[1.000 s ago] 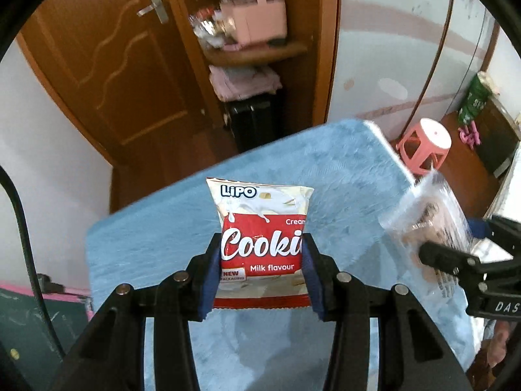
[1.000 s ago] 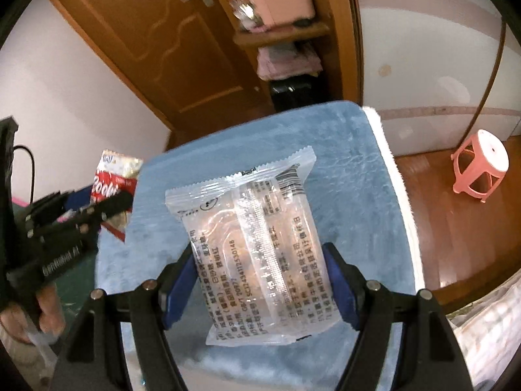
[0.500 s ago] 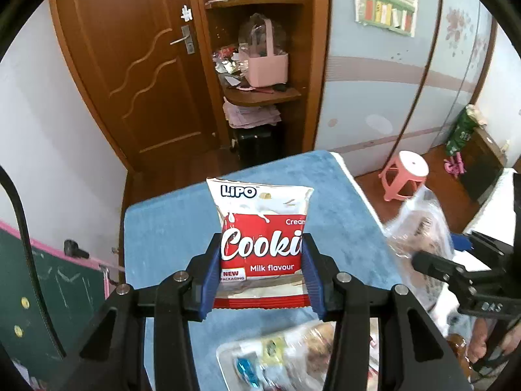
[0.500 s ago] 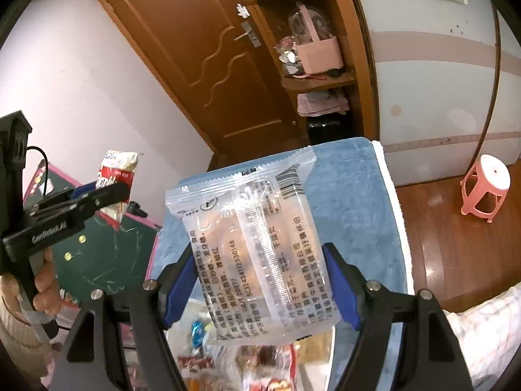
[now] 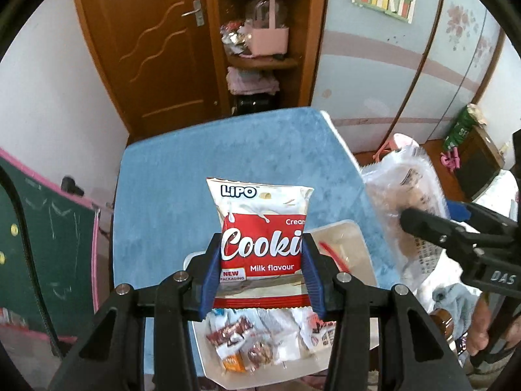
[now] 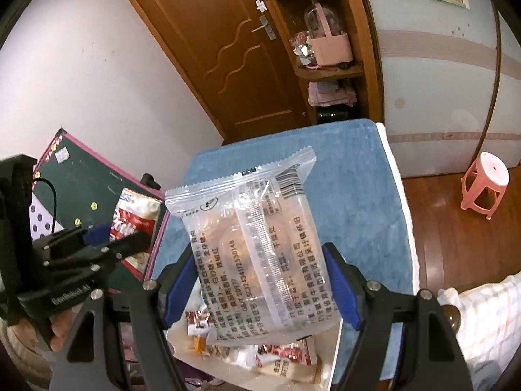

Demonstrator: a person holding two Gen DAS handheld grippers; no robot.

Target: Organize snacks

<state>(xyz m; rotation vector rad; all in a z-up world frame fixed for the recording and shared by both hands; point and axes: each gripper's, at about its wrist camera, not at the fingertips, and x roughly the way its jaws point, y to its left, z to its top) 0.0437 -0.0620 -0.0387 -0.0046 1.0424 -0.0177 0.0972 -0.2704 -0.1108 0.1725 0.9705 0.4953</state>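
Observation:
My left gripper [image 5: 262,262] is shut on a red and white Lipo cookie packet [image 5: 262,234], held upright above a white tray [image 5: 350,244]. The tray lies on a blue table [image 5: 202,179] and holds several small wrapped snacks [image 5: 241,339]. My right gripper [image 6: 260,288] is shut on a clear plastic packet of pastries [image 6: 257,244], also in the air over the tray [image 6: 335,355]. Each gripper shows in the other's view: the right one [image 5: 420,224] with its clear packet [image 5: 403,202] at the right, the left one [image 6: 127,242] with the cookie packet [image 6: 135,215] at the left.
A green board with a pink frame [image 5: 42,234] leans left of the table. A pink stool [image 6: 485,185] stands on the wooden floor to the right. Behind the table are a brown door [image 5: 156,39] and a corner shelf with a pink bag [image 5: 267,36].
Both grippers have risen and drawn back with their packets still held. The tray of snacks has come into view beneath them, and more of the room shows.

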